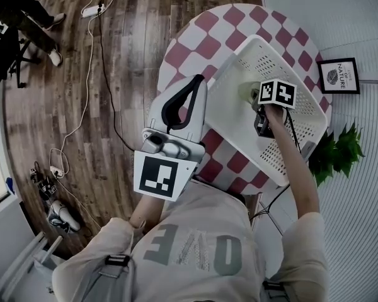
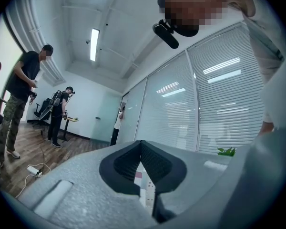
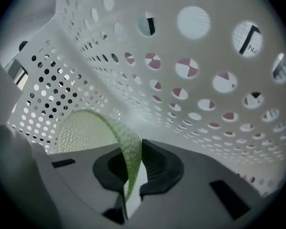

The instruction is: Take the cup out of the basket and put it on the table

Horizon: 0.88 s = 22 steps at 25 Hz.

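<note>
Dark wood flooring [image 1: 82,74] all round, and in the middle of it a round table [image 1: 201,27] in red and white checks with the white perforated basket [image 1: 236,99] sitting on top. That basket is where it's all happening. The right gripper [image 3: 136,168] is plunged steeply down inside it, marker cube [image 1: 277,93] showing just above the basket's floor. And look at the cup [image 3: 86,130]: pale green, dimpled, and inside the basket. Its thin wall runs straight between the right jaws, one dark pad inside the cup and one outside, both pinched tight onto that wall. From the jaws the rim arcs up and away to the left, against the basket's holed side. Whether the cup's base is touching the basket floor, I can't make out from here.

Outside the basket, just beside its near-left wall, the left gripper [image 1: 192,87] hangs level over the table, jaws together at the tips with nothing between them. Beyond the basket's far side stands a small framed picture [image 1: 339,75], a green plant [image 1: 337,150] next to it. Well away from the basket, cables [image 1: 88,80] trail across the floor.
</note>
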Tool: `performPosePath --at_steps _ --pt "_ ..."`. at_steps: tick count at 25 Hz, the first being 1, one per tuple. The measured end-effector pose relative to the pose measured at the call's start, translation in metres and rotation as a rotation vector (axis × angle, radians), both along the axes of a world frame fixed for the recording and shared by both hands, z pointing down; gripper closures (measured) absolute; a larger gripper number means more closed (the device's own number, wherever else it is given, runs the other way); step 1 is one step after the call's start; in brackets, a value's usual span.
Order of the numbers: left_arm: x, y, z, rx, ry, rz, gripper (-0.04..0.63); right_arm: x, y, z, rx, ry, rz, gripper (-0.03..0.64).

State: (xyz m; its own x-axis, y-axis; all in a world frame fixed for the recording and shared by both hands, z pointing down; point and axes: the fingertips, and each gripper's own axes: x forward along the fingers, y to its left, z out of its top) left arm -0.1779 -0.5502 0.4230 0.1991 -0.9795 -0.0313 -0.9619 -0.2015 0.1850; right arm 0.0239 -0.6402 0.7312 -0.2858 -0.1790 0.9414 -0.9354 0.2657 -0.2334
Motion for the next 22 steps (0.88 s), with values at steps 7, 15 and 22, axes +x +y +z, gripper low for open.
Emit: performPosePath --at_steps 7,15,22 --pt "0.002 0.002 -0.01 0.026 0.01 0.004 0.589 -0.001 -0.002 -0.004 0.026 0.044 -0.043 0.592" --pt "0.014 0.003 -0.029 0.061 0.015 0.039 0.589 -0.018 -0.009 -0.056 0.149 0.008 -0.153 0.594" --pt "0.036 0.005 -0.057 0.108 0.003 0.094 0.589 -0.039 -0.021 -0.176 0.425 -0.134 -0.194 0.594"
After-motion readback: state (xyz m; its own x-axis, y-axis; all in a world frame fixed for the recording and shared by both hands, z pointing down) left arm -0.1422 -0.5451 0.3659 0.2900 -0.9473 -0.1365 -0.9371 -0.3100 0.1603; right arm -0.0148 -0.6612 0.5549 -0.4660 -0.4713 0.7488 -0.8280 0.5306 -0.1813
